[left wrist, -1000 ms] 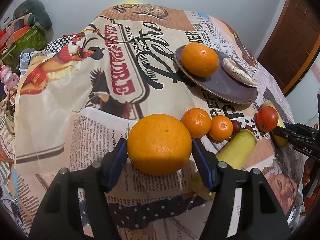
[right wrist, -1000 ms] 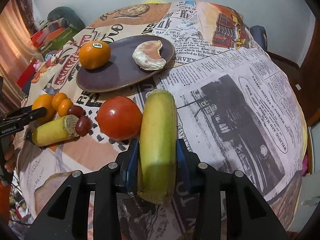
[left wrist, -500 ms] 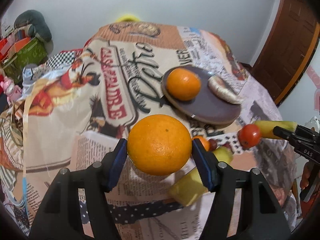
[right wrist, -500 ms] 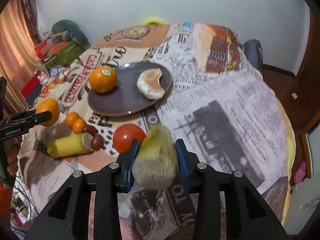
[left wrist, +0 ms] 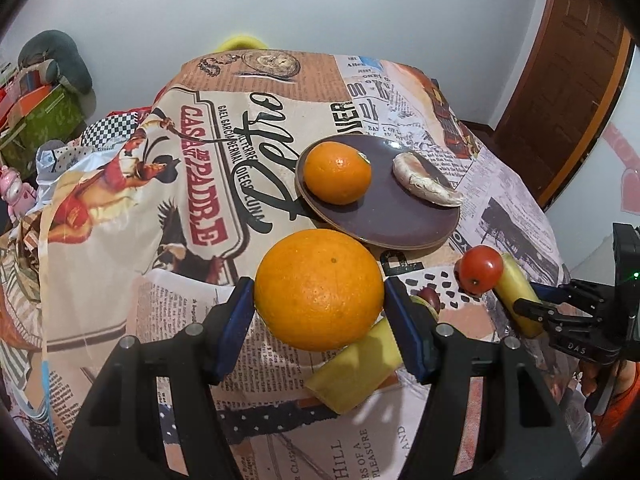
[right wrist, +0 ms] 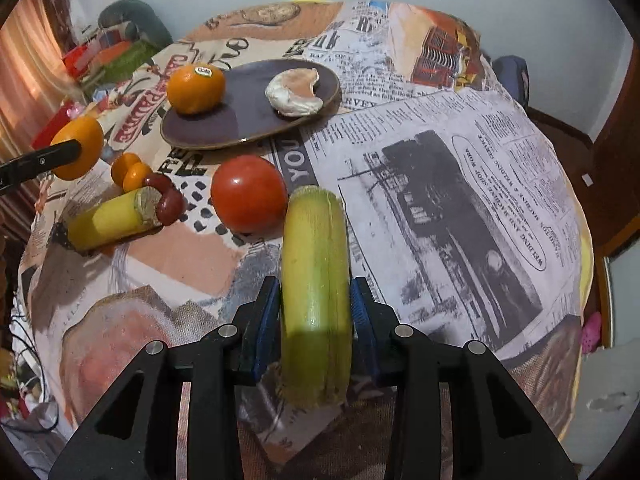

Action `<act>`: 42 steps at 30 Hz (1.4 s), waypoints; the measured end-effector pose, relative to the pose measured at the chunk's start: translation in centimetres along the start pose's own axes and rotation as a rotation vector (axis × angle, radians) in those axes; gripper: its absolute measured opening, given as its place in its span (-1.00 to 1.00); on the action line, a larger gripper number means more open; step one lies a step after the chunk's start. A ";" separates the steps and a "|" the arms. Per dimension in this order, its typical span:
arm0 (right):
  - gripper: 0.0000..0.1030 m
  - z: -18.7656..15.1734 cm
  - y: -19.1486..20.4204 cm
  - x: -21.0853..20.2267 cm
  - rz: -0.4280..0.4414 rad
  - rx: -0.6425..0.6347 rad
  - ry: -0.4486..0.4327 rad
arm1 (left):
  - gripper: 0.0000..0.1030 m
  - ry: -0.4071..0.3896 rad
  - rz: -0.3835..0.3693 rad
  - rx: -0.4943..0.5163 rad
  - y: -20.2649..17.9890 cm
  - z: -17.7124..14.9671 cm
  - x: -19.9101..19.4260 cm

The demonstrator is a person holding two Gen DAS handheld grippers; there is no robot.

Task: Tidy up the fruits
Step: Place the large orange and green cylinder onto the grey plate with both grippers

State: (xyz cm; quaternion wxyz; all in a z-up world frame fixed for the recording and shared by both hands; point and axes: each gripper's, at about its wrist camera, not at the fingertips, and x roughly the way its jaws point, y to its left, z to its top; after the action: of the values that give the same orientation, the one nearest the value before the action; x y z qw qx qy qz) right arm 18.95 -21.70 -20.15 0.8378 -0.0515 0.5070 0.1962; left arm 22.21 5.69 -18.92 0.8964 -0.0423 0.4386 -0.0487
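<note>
My left gripper is shut on a large orange, held above the table near the dark plate. The plate holds a smaller orange and a pale bitten pastry. My right gripper is shut on a yellow-green banana piece, held just right of a red tomato. A second banana piece, two small oranges and dark red fruits lie on the cloth to the left.
The table is covered with a printed newspaper-style cloth. Boxes and soft toys are piled beyond the left edge. A wooden door stands at the right.
Both grippers have come back down and forward toward the table after lifting. The large orange and the banana piece stay gripped. The plate looks closer in both views.
</note>
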 end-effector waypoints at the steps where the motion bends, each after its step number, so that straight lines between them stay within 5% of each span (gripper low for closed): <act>1: -0.34 0.3 -0.1 0.1 0.005 0.006 0.003 | 0.25 0.001 0.000 0.000 0.0 0.0 0.0; 9: -0.33 1.2 0.1 2.1 -0.003 -0.008 0.017 | 0.26 0.003 0.001 0.006 -0.2 0.1 0.1; 26: -0.35 4.8 -0.2 -2.1 0.001 0.025 -0.179 | 0.26 0.006 -0.050 0.051 -3.3 3.0 2.9; 42: -0.34 10.2 2.5 -0.9 0.084 -0.042 -0.236 | 0.26 0.059 -0.050 0.039 -2.8 5.5 7.7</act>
State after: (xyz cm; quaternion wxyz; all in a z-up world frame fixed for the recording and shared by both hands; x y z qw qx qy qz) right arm 26.03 -16.72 -14.19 0.8813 -0.0245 0.4024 0.2464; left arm 31.14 2.15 -21.22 0.8822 -0.0340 0.4626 -0.0808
